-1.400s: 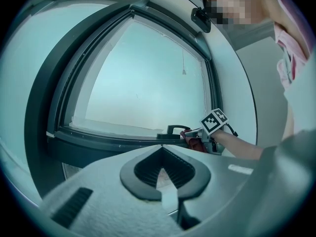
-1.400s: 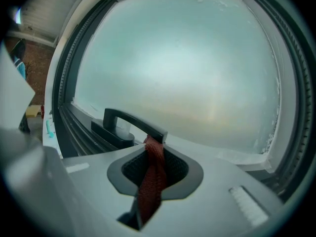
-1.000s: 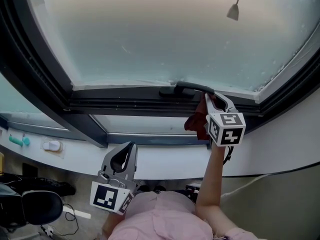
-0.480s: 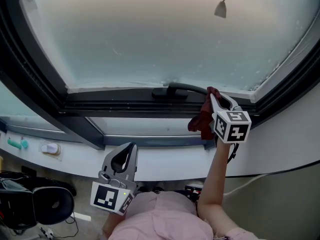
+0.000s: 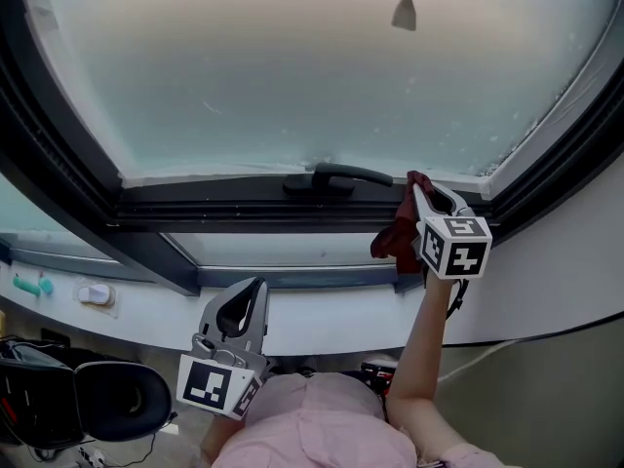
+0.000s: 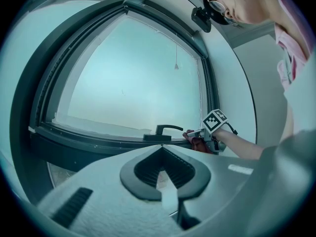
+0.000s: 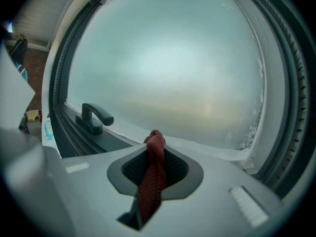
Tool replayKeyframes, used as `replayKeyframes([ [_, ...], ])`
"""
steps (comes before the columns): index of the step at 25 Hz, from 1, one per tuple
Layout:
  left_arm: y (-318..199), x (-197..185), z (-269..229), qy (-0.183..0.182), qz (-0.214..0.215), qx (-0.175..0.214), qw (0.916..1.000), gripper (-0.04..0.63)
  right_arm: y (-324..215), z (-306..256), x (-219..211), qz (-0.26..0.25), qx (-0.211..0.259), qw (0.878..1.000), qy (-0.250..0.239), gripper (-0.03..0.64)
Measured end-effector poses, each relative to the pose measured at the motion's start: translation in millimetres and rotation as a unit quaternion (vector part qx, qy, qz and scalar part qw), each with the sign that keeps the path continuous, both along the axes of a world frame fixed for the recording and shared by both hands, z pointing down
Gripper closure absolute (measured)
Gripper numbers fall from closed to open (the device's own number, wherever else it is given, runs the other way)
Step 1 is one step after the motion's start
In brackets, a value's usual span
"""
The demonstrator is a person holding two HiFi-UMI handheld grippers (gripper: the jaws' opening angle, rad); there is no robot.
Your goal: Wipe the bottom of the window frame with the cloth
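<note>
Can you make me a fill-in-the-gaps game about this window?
The right gripper holds the dark red woven cloth at the ____ of the dark window frame.
In the head view, the cloth sits ____ of the black window handle.
The left gripper, held low, grips ____.
Missing words: bottom; right; nothing.

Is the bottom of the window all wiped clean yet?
Not finished, I think. Done: the dark red cloth is clamped in the right tool. In hand: the cloth is up at the dark bottom window frame, just right of the black handle. Left: nothing shows which parts got wiped, so the long stretch left of the handle may need doing. The left tool hangs low, shut and empty.
</note>
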State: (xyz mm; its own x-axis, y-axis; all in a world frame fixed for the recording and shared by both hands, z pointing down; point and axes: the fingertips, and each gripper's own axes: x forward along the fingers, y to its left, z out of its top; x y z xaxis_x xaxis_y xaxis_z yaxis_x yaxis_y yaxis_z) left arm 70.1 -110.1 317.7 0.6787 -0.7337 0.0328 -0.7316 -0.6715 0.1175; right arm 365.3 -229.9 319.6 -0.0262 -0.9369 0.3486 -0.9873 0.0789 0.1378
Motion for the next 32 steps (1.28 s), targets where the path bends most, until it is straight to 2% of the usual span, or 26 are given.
replayKeyframes([
  [13,-3,31,0,0.000,0.017,0.000,0.9999,0.598,11,0,57,0.034,-0.001,0.999,0.000,0.568],
  [22,-3,50,0,0.000,0.021,0.004,0.9998,0.597,14,1,78,0.036,0.002,0.999,-0.006,0.568],
  [27,7,75,-7,0.001,0.021,0.015,0.9997,0.597,23,-9,107,0.039,0.014,0.999,-0.009,0.568],
  [32,4,79,-5,0.003,0.024,0.013,0.9996,0.598,24,-7,117,0.047,0.013,0.999,-0.011,0.568],
])
